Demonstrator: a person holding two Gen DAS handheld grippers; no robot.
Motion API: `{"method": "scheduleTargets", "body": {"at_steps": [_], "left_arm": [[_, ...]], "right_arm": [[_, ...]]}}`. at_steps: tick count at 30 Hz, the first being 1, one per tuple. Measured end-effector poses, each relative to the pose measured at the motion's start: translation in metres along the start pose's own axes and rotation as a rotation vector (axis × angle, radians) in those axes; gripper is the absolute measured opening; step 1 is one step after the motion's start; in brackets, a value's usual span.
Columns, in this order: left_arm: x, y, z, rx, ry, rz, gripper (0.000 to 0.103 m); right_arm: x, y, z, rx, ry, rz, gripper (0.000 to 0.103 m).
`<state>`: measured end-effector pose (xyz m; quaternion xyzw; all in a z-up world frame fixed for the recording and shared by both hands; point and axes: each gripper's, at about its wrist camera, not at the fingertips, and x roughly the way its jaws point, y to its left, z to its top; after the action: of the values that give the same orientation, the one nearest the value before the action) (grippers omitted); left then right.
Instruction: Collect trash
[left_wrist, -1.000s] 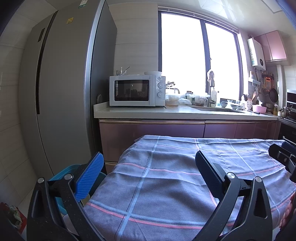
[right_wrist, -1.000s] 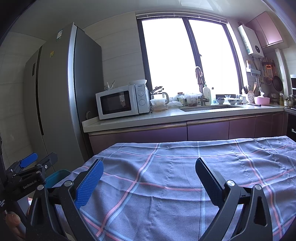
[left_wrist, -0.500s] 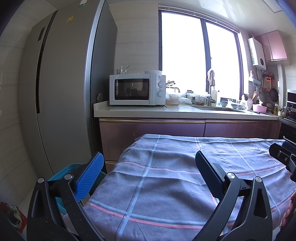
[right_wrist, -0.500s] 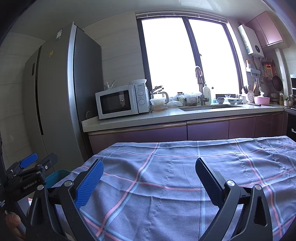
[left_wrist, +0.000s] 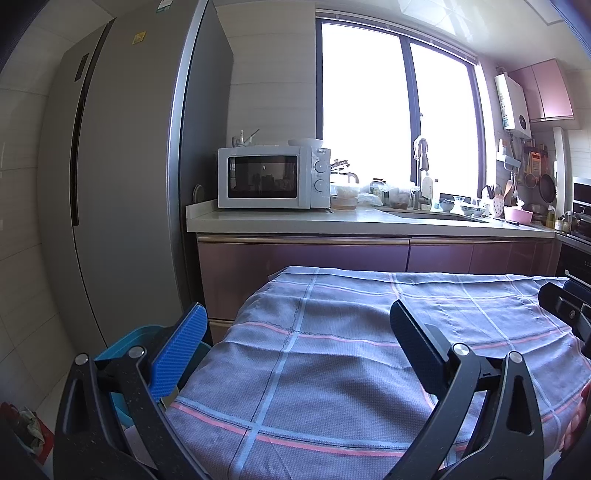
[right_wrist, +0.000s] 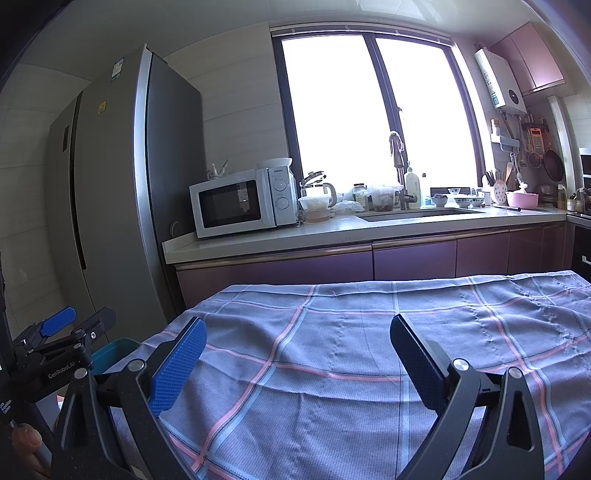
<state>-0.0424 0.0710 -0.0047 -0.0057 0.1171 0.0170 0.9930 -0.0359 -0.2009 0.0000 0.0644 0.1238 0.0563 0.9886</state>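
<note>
**Supervisor:** Report the state of both tongs.

**Operator:** My left tongs (left_wrist: 295, 347) are spread wide apart with nothing between the pads. My right tongs (right_wrist: 297, 350) are also apart and hold nothing. Both hang above the surface (right_wrist: 369, 332), which is covered by a checked grey-blue cloth.

**Supervisor:** Locate the trash and its container.

**Operator:** I see no loose trash on the cloth ahead of either pair of tongs. A teal bin (left_wrist: 125, 341) stands on the floor to the left of my left tongs, just beside the edge of the surface; its left pad overlaps the bin's rim in my view. I cannot tell what is inside it. From the right wrist view the same bin (right_wrist: 110, 352) shows between the two pairs of tongs, low at the left.

**Supervisor:** Other containers?

**Operator:** Far ahead of the tongs, on the kitchen counter, a white microwave (left_wrist: 273, 177) stands next to the refrigerator (left_wrist: 122, 184). To its right are stacked bowls (right_wrist: 316, 208) holding something pale. A pink bowl (right_wrist: 522, 199) sits further right, past the sink; its contents are too small to tell.
</note>
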Motion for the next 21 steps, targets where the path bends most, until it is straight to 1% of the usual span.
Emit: {"method": "scheduleTargets", "body": {"at_steps": [12,21], "left_arm": [[-0.0001,-0.0007,0.0004,0.001,0.001,-0.001,0.097],[0.0040,-0.0044,0.0001,0.001,0.018,-0.014,0.097]], "right_arm": [[0.0018,-0.0024,0.0019,-0.002,0.000,0.001,0.096],[0.0028,-0.0048,0.0020,0.003,0.003,0.001,0.096]]}}
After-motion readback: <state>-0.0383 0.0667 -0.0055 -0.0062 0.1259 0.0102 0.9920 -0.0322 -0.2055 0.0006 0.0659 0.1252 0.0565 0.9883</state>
